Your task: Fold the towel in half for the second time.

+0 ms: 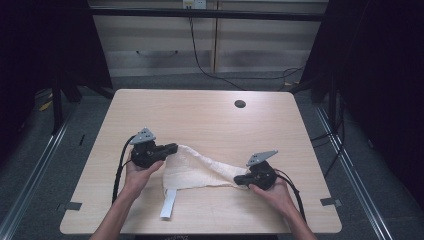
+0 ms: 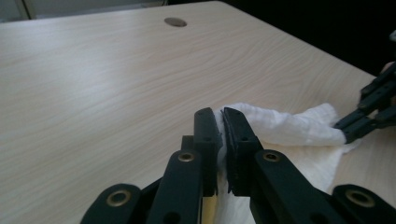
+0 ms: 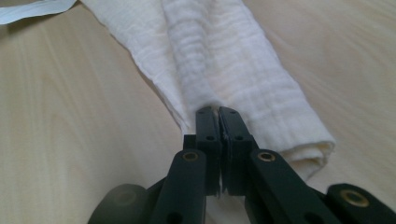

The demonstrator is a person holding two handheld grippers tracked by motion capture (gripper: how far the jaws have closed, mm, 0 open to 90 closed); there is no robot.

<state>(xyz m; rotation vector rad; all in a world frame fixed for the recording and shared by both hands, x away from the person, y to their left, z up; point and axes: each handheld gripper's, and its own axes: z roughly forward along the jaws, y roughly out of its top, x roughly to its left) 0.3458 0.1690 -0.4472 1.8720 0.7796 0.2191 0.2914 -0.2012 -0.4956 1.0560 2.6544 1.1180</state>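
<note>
A cream-white cloth (image 1: pixel 200 170) lies bunched on the light wooden table (image 1: pixel 200 115), stretched between both grippers. My left gripper (image 1: pixel 175 147) is shut on the cloth's upper left corner; in the left gripper view its jaws (image 2: pixel 221 121) pinch a fold of the cloth (image 2: pixel 280 128). My right gripper (image 1: pixel 237 180) is shut on the cloth's right end, and in the right gripper view (image 3: pixel 217 114) its jaws are closed on the edge of the rolled cloth (image 3: pixel 224 60). The right gripper (image 2: pixel 369 112) also appears far right in the left gripper view.
A white strap (image 1: pixel 169 204) hangs off the cloth's lower left toward the front edge, also seen as a strap (image 3: pixel 32 9) in the right gripper view. A round cable hole (image 1: pixel 240 104) sits at the table's back. Bare tabletop surrounds the cloth.
</note>
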